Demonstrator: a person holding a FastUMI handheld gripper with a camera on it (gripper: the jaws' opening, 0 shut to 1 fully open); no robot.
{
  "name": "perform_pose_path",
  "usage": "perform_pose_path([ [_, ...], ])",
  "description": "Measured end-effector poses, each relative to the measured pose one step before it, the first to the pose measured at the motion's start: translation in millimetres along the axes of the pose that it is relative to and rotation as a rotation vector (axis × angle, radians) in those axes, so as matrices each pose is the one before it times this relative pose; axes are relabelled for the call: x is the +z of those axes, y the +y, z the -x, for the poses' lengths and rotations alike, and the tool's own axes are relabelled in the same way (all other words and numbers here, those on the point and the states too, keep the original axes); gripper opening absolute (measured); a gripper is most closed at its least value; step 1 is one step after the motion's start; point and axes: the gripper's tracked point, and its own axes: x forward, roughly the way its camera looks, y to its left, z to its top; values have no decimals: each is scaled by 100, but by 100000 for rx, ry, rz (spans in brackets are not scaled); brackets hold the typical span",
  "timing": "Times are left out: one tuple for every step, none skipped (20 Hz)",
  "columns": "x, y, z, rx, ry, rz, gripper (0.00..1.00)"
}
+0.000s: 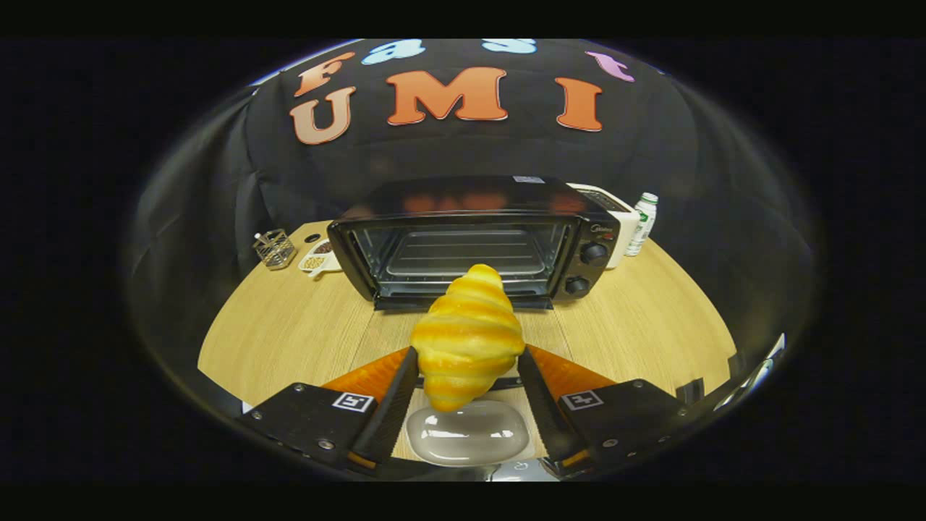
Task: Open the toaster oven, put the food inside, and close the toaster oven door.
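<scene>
The gripper (467, 356) holds a puffy golden-yellow croissant w/ darker orange stripes (466, 337). Both fingers (394, 394) pinch it, one on each side, & the croissant stands up tall btwn them, its pointy top leaning toward the oven. It is lifted up off the table.

Right under the croissant, near the base of the fingers, sits a small shiny white oblong dish (466, 433) on the light wood round table (289, 333). The dish has nothing in it.

Just beyond the croissant is the black boxy toaster oven (470, 235). Its door (539, 302) is open & folded down flat in front. Inside there is a metal wire rack (463, 257). On the oven's right side are 2 round black knobs (593, 252), one above the other.

Behind the oven on the right is a white box-shaped appliance (615, 213), partly hidden. Next to it stands a small white bottle w/ a green cap (642, 223).

To the left of the oven is a small white dish w/ brown bits in it (317, 259); what the bits are is too small to tell. Further left is a little wire metal basket (274, 248), tipped a bit.
</scene>
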Motion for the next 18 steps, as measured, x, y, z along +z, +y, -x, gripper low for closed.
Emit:
perform_pose_path([
  [368, 134, -684, 979, 482, -1018, 79],
  [495, 77, -639, 669, 28, -618, 79],
  [433, -17, -688, 321, -86, -169, 79],
  [417, -44, -598, 97, -16, -74, 79],
  [350, -10, -558, 278, 223, -153, 79],
  [331, -24, -620, 453, 342, -477, 79],
  [162, 69, -608, 532, 795, -689, 79],
  [149, 76, -551, 523, 626, -394, 79],
  [219, 82, -566, 354, 237, -345, 79],
  [241, 44, -482, 443, 133, -392, 79],
  [94, -57, -420, 794, 185, -849, 79],
  [360, 219, -491, 1711, -226, -1241, 79],
  [222, 318, -461, 1825, -33, -1075, 79],
  [338, 111, -440, 1791, -299, -928, 79],
  [342, -57, -490, 1279, -632, -706, 79],
  [389, -94, -505, 1029, -850, -689, 79],
  [279, 37, -461, 1436, -955, -1248, 79],
  [335, 27, -479, 1834, -689, -2125, 79],
])
